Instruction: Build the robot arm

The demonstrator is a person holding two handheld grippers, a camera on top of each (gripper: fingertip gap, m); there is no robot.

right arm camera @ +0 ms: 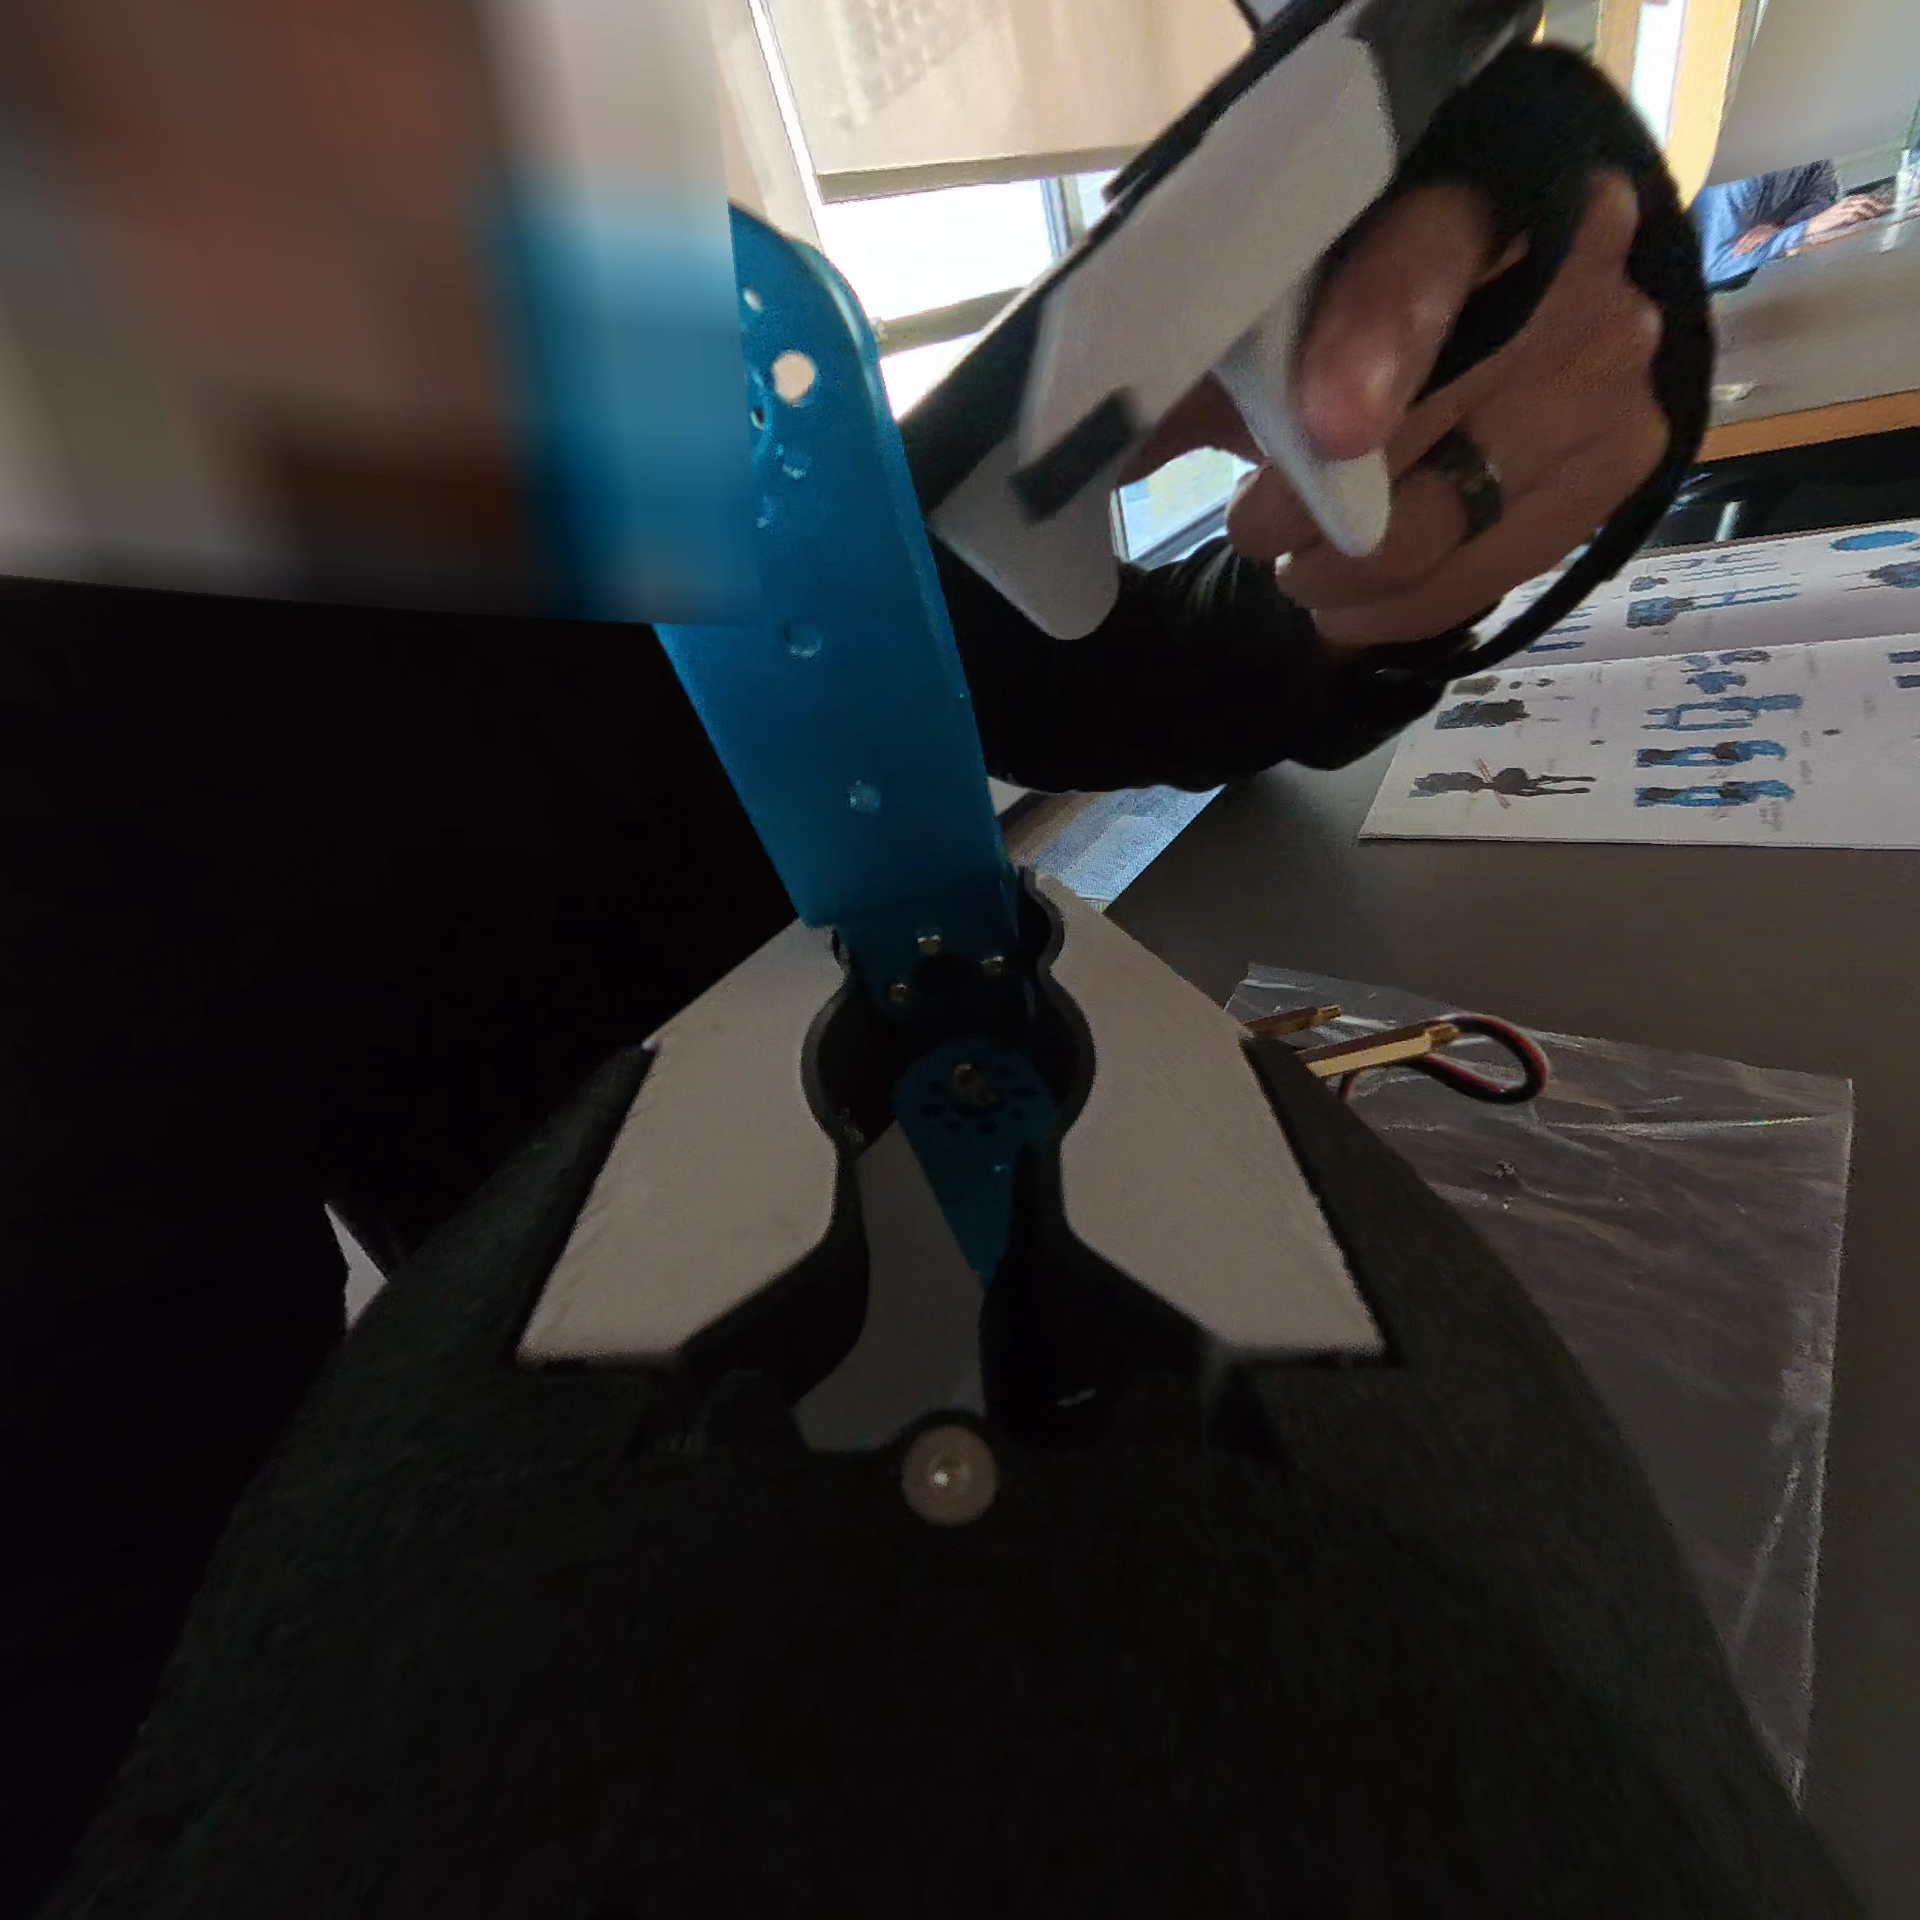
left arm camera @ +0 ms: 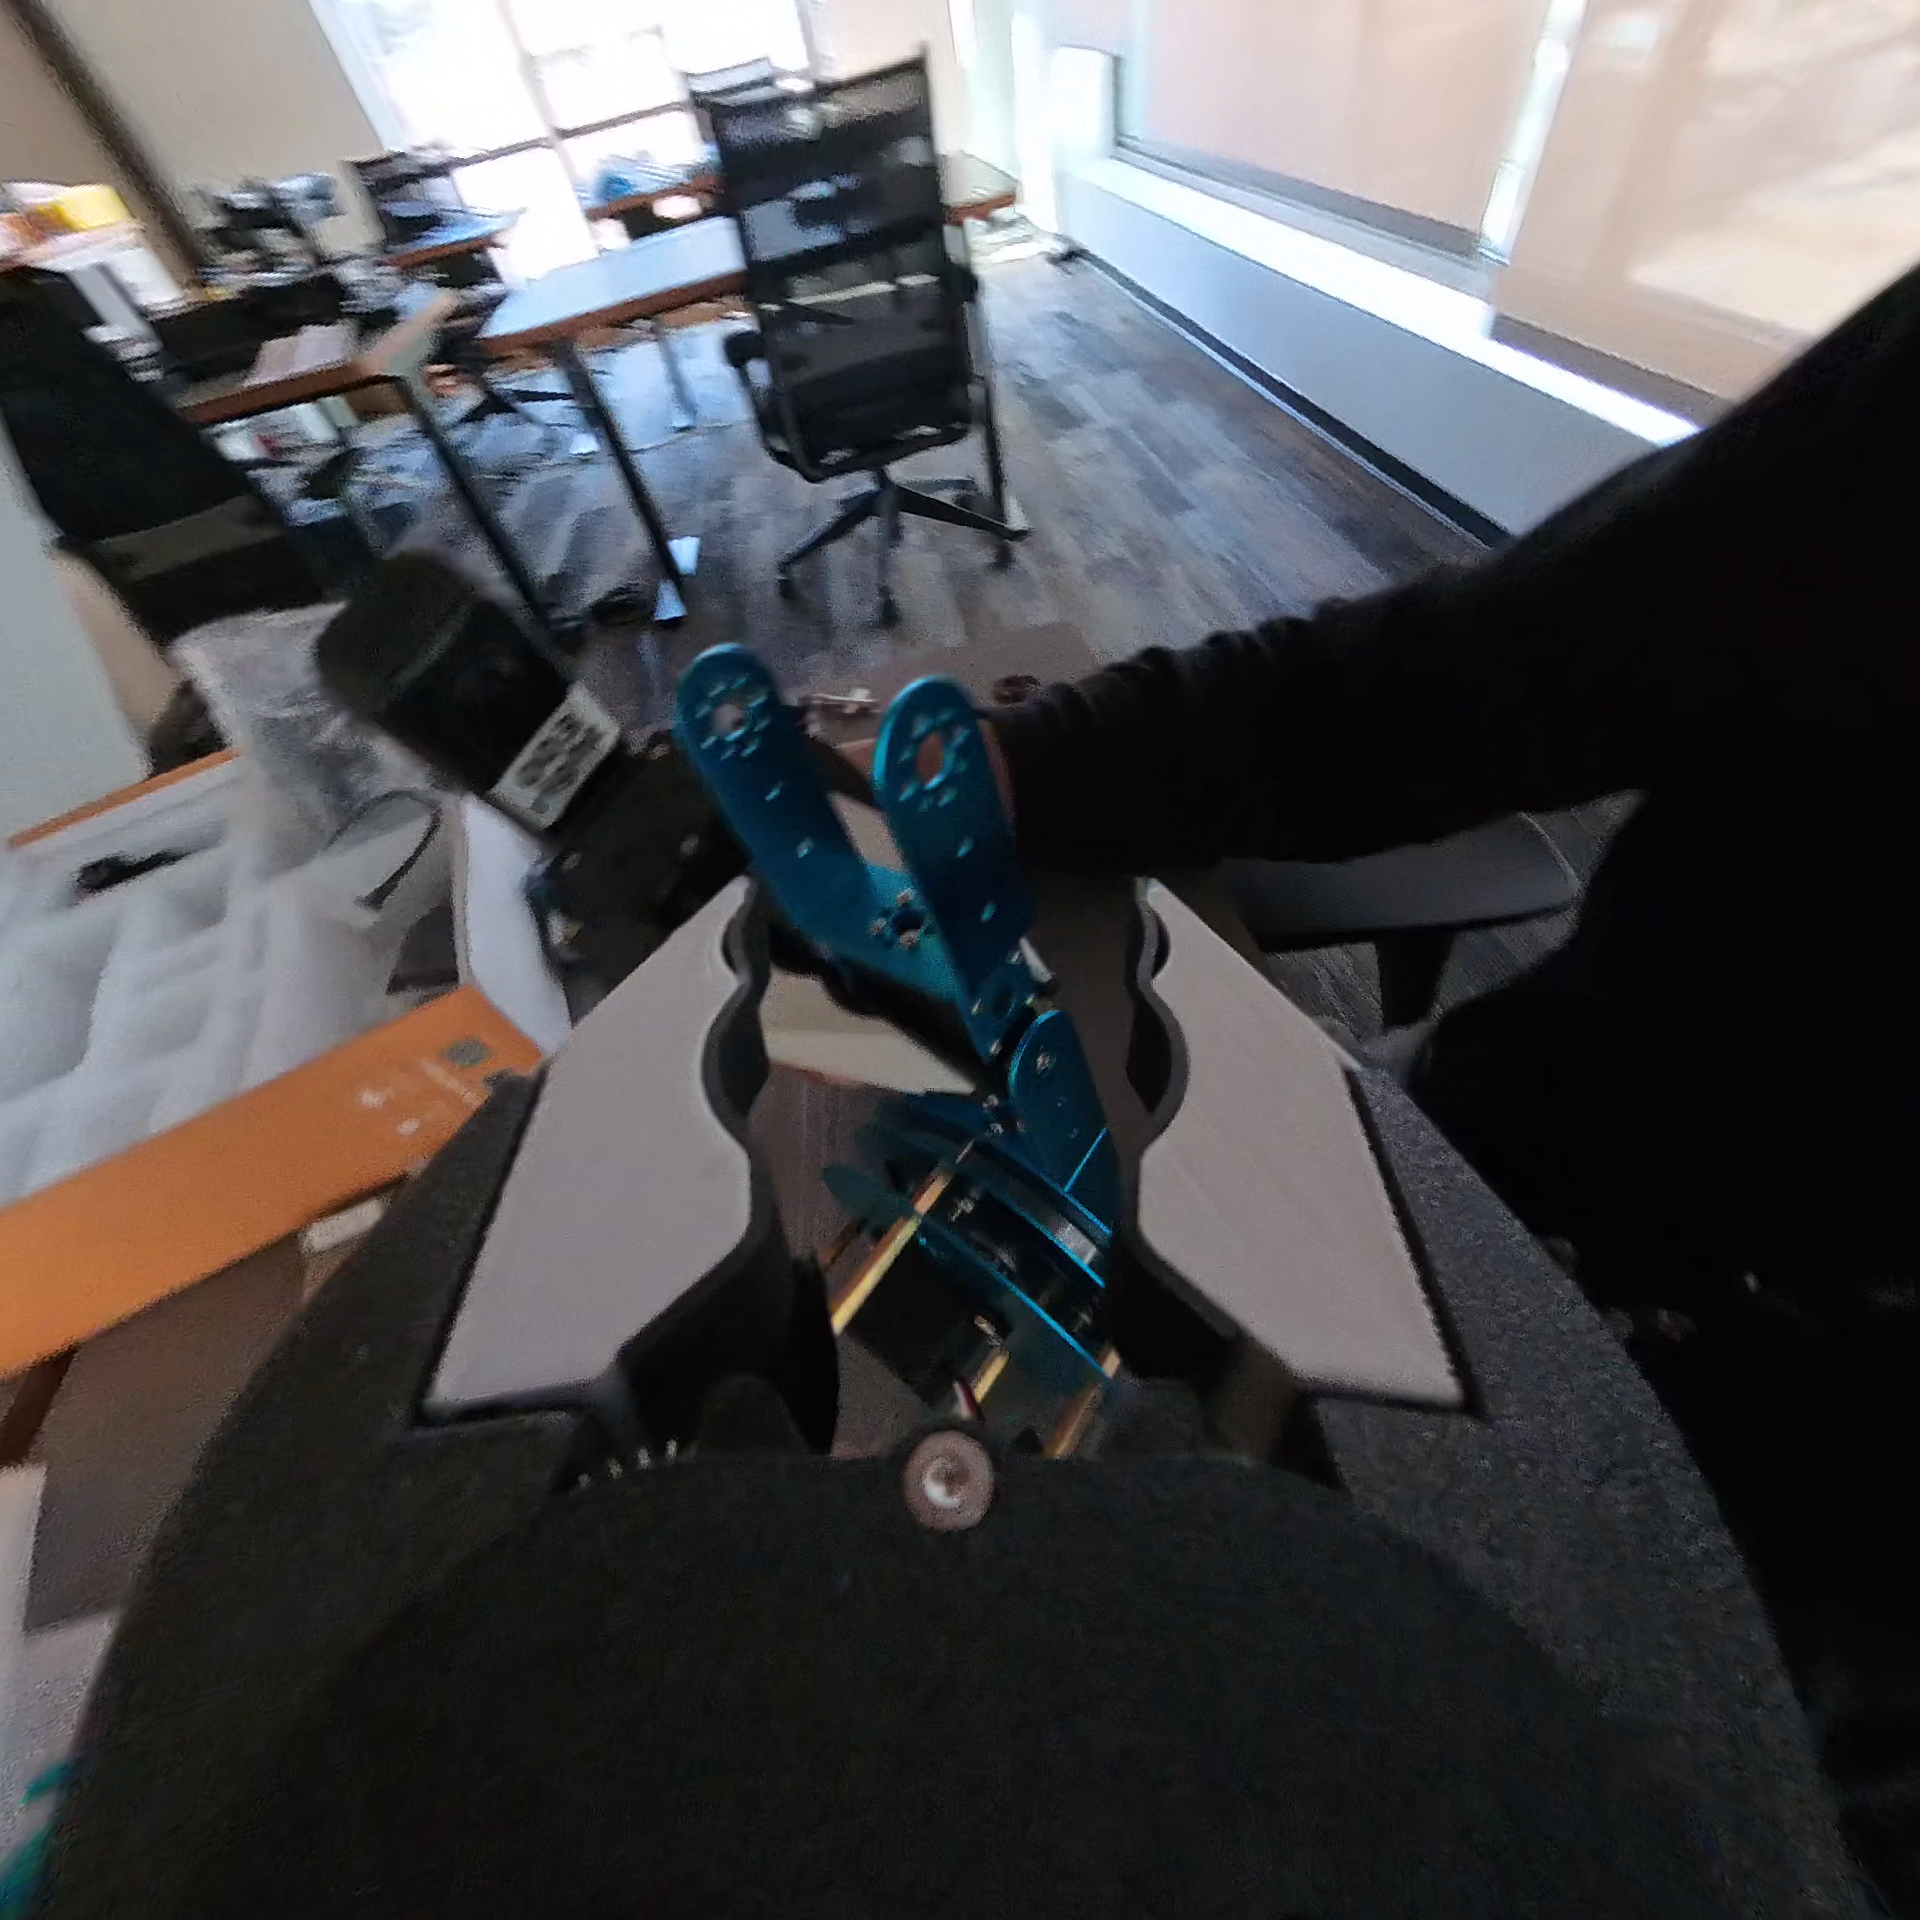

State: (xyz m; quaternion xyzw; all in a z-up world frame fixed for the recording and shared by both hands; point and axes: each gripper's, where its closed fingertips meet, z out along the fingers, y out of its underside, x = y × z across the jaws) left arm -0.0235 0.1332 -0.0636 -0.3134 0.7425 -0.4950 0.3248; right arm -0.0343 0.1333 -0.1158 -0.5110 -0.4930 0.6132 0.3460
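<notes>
A blue metal bracket arm (left arm camera: 914, 831) with two perforated prongs rises from a blue base with brass standoffs (left arm camera: 987, 1247). My left gripper (left arm camera: 940, 925) is open, and its white fingers (left arm camera: 623, 1143) stand on either side of this assembly with gaps showing. In the right wrist view my right gripper (right arm camera: 925, 925) is shut on the joint of the blue bracket arm (right arm camera: 831, 675), which sticks up and away from the fingertips. The left gripper (right arm camera: 1195, 343) shows at the upper right of that view, held by a hand (right arm camera: 1455, 447). A dark sleeve (left arm camera: 1351, 748) crosses behind the prongs.
A clear plastic bag (right arm camera: 1558, 1247) with brass standoffs (right arm camera: 1371, 1039) and a wire lies on the dark table (right arm camera: 1299, 894), beside a printed sheet (right arm camera: 1662, 748). An orange-edged box (left arm camera: 260, 1164), white foam (left arm camera: 104, 987), a black device (left arm camera: 447, 686) and an office chair (left arm camera: 862, 343) show on the left. Some 5 cm of space lies between my two pairs of fingers.
</notes>
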